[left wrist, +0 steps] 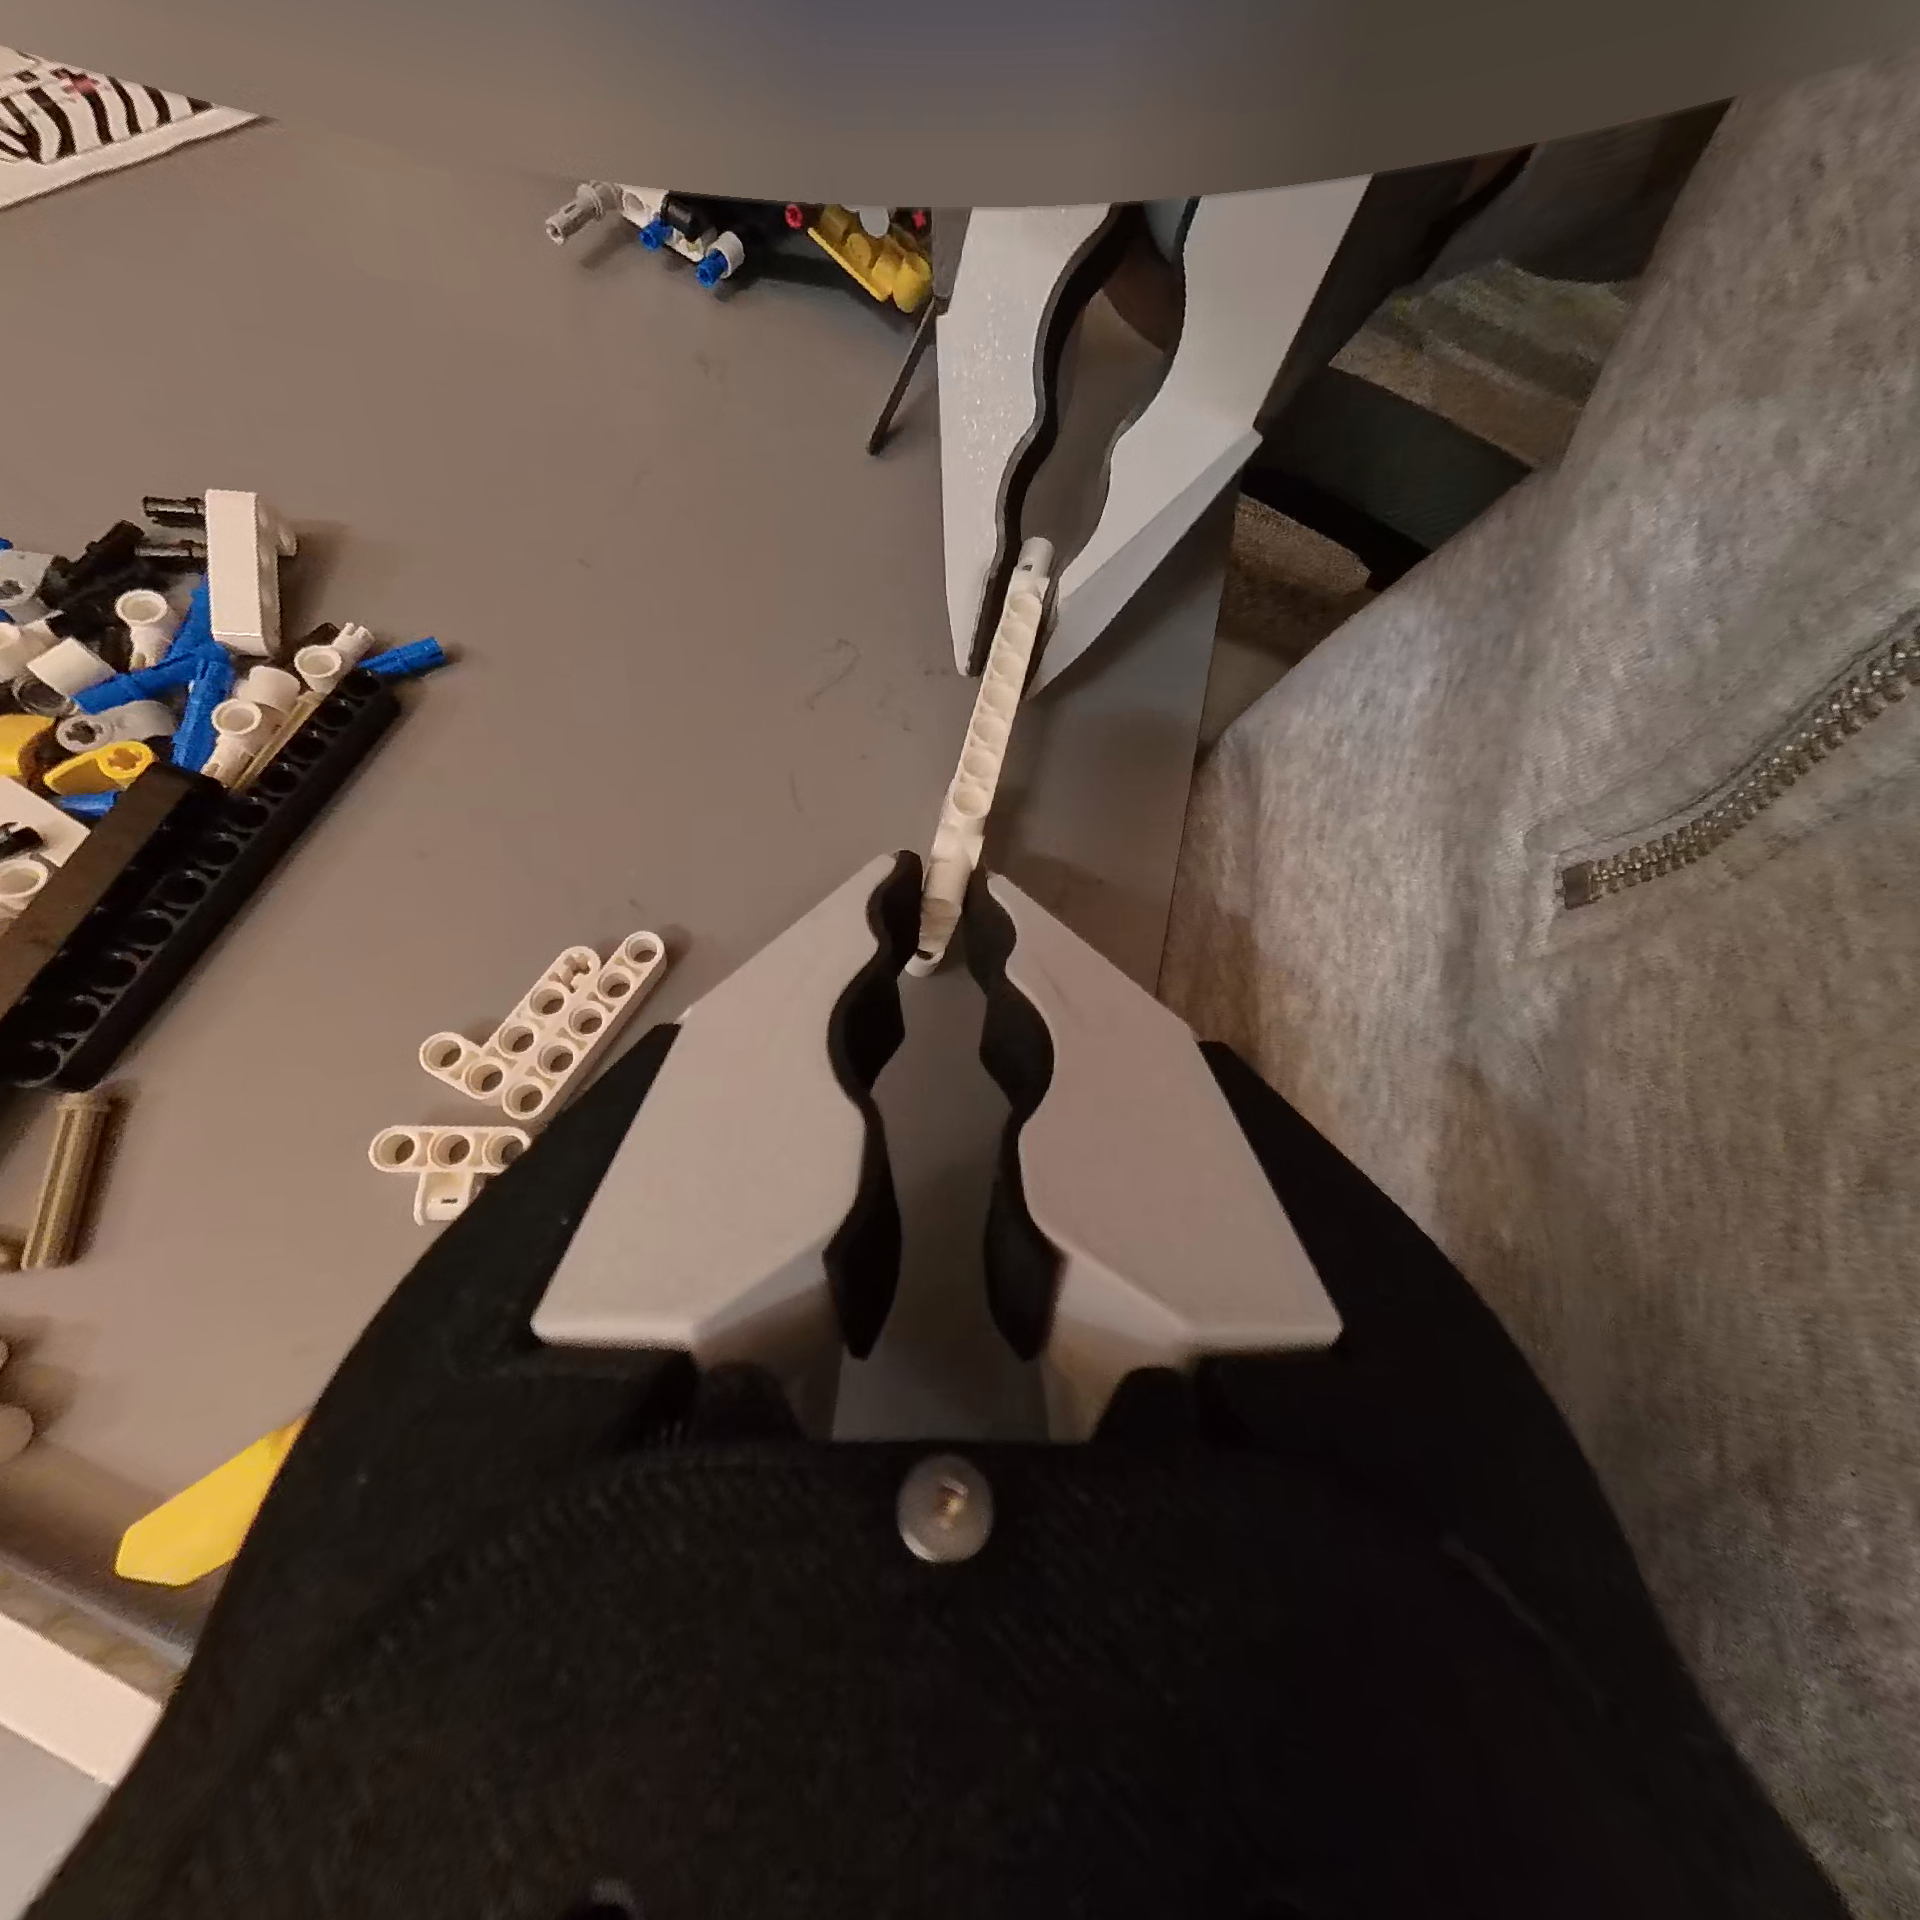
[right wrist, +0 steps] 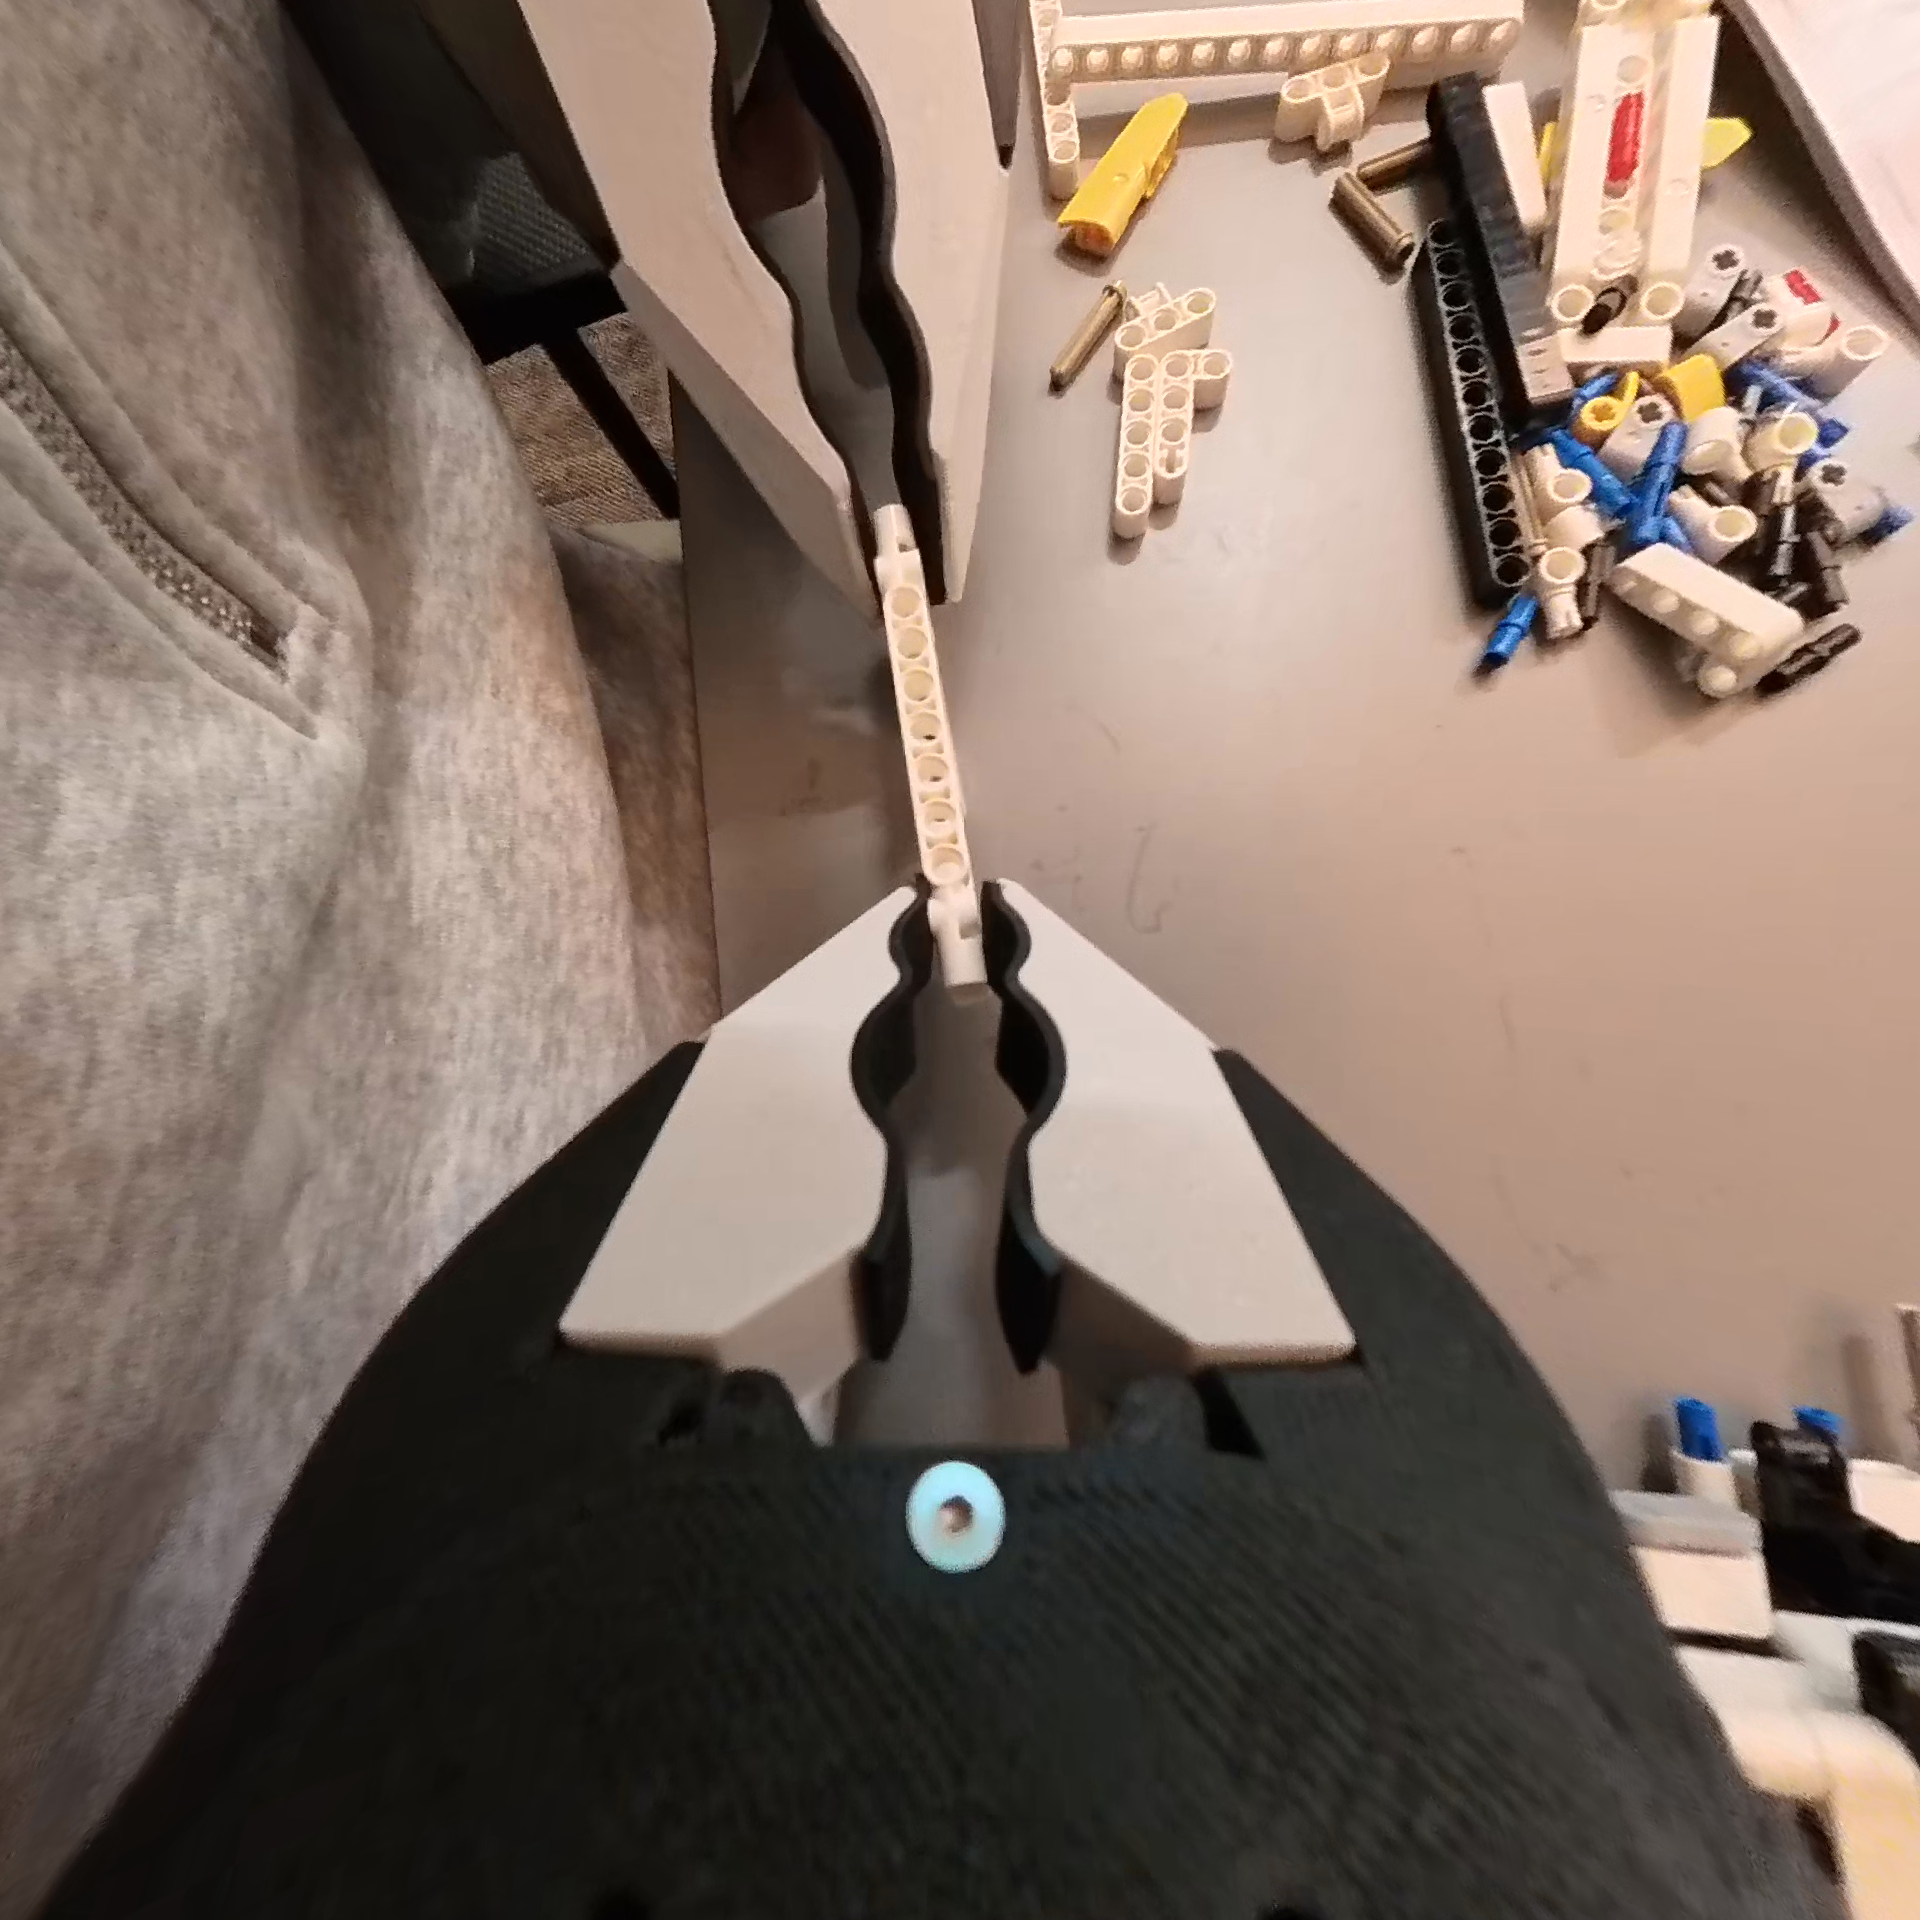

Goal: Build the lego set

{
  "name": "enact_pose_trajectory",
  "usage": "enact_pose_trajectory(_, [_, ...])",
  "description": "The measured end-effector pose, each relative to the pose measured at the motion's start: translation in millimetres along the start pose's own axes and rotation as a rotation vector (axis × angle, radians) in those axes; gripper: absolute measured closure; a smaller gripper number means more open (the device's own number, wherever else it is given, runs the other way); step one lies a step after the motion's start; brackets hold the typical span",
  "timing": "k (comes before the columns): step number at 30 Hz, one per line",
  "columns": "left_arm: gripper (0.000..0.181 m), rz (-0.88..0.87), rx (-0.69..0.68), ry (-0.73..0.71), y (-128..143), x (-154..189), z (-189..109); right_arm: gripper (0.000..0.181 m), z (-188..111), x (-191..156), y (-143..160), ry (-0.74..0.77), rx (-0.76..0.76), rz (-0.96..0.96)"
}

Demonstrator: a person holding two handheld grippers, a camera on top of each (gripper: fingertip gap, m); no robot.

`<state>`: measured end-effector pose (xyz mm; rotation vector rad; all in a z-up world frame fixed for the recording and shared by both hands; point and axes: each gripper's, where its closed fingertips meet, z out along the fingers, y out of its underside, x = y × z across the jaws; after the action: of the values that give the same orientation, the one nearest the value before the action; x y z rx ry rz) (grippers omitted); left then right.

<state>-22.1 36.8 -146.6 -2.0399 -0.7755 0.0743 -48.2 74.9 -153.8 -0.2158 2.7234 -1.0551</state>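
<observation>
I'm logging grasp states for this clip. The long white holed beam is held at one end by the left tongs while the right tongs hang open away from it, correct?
Not quite: the right tongs are shut on the white beam too. The right wrist view shows them gripping its near end while the left tongs hold the other, so both share it above the grey table.

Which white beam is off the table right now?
The long white beam, clamped end to end between the left gripper and right gripper. The white angled beams lie flat on the table.
</observation>
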Motion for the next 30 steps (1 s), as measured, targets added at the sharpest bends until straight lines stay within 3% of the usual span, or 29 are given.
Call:
enact_pose_trajectory(15, [0.172, -0.097, 0.018, 0.014, -1, -3, 2, 0.175, 1, -1, 1, 0.002, -0.046, 0.002])
enact_pose_trajectory(20, [0.172, -0.075, 0.012, 0.016, -2, 3, 5, 0.176, 8, -2, 12, 0.037, -0.147, -0.113])
enact_pose_trajectory(22, [0.172, -0.021, -0.038, -0.051, -1, 2, 5, 0.175, 7, 0, 12, 0.052, -0.143, -0.112])
enact_pose_trajectory(27, [0.173, -0.037, -0.002, -0.012, -3, 2, 6, 0.175, 6, -1, 11, 0.056, -0.084, -0.023])
enact_pose_trajectory(30, [0.173, -0.039, 0.010, -0.008, -3, 1, 5, 0.161, 5, -2, 9, 0.064, -0.061, -0.005])
